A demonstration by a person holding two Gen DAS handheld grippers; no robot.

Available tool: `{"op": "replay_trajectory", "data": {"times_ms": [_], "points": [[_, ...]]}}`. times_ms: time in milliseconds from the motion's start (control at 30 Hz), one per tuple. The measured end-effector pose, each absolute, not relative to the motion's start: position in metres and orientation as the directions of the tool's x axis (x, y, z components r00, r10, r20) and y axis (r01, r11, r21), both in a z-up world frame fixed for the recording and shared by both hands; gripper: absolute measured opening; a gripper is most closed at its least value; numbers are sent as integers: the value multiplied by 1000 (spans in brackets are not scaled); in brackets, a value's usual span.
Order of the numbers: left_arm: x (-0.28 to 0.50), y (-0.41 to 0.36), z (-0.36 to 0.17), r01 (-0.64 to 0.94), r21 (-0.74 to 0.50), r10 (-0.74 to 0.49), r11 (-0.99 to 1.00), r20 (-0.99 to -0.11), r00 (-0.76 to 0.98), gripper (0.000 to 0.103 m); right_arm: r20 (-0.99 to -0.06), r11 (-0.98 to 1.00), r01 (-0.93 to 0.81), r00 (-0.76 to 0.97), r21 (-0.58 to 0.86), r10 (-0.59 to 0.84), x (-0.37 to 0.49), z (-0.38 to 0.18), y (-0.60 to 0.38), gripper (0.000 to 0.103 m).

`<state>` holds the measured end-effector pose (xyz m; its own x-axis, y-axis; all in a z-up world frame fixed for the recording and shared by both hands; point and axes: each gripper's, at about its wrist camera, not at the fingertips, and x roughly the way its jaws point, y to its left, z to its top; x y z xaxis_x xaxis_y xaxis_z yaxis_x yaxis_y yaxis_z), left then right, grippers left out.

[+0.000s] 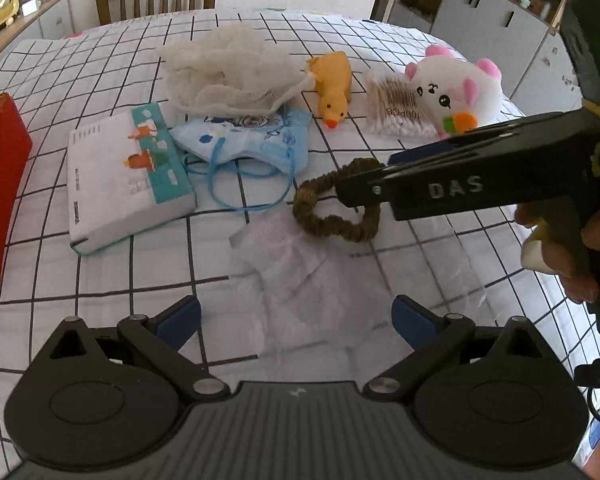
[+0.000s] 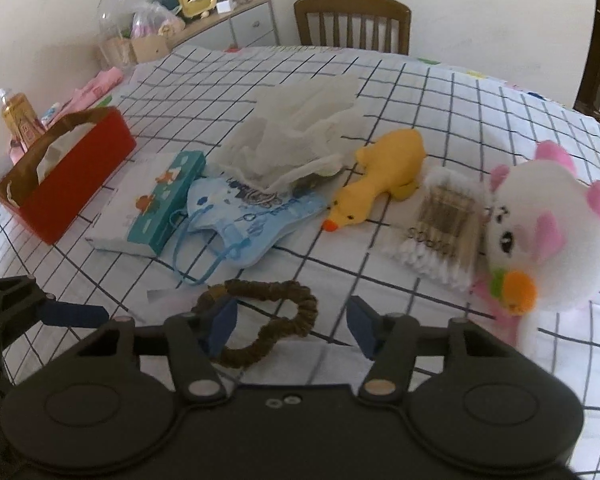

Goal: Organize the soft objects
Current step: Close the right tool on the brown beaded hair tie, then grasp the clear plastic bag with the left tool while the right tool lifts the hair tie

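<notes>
Right wrist: right claw (image 2: 292, 322) half-open astride one brown scrunchie (image 2: 268, 320) on the table (image 2: 420, 92), pads not pressing. Left claw (image 1: 296, 318) open over one clear bag (image 1: 300, 280). Beyond: one duck (image 2: 380, 176), one plush (image 2: 548, 232), one mask pack (image 2: 252, 220).

Left gripper (image 1: 296, 316) angled down over the checked tablecloth (image 1: 100, 280), jaws apart. Right gripper (image 2: 290, 322) angled down at the cloth, jaws apart, a hand (image 1: 572, 240) gripping its handle.

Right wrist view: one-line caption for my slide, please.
Right hand-held gripper, jaws open, straddles a brown fabric scrunchie on the checked tablecloth, yellow plush duck beyond.
</notes>
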<state>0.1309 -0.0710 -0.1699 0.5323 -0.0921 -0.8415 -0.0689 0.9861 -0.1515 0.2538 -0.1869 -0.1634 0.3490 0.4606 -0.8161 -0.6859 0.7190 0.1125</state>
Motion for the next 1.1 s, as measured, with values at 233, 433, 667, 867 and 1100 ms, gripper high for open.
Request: {"op": "replay_trajectory", "data": {"times_ms": [233, 433, 667, 867, 1100], "points": [[129, -79, -169, -24, -90, -63, 996, -842, 536, 88, -823, 706, -706, 361, 65, 438, 252, -169, -178, 40], [128, -83, -165, 18, -47, -49, 999, -834, 549, 49, -822, 698, -716, 387, 18, 418, 249, -169, -174, 25], [128, -82, -162, 33, -73, -79, 997, -833, 548, 10, -798, 694, -720, 424, -10, 428, 241, -162, -179, 8], [125, -76, -154, 8, -99, -86, 995, -810, 580, 5, -765, 710, -704, 459, -4, 451, 230, -148, -191, 6], [121, -65, -138, -17, -117, -83, 993, -786, 613, 3, -738, 737, -674, 479, 38, 476, 219, -123, -215, 6]]}}
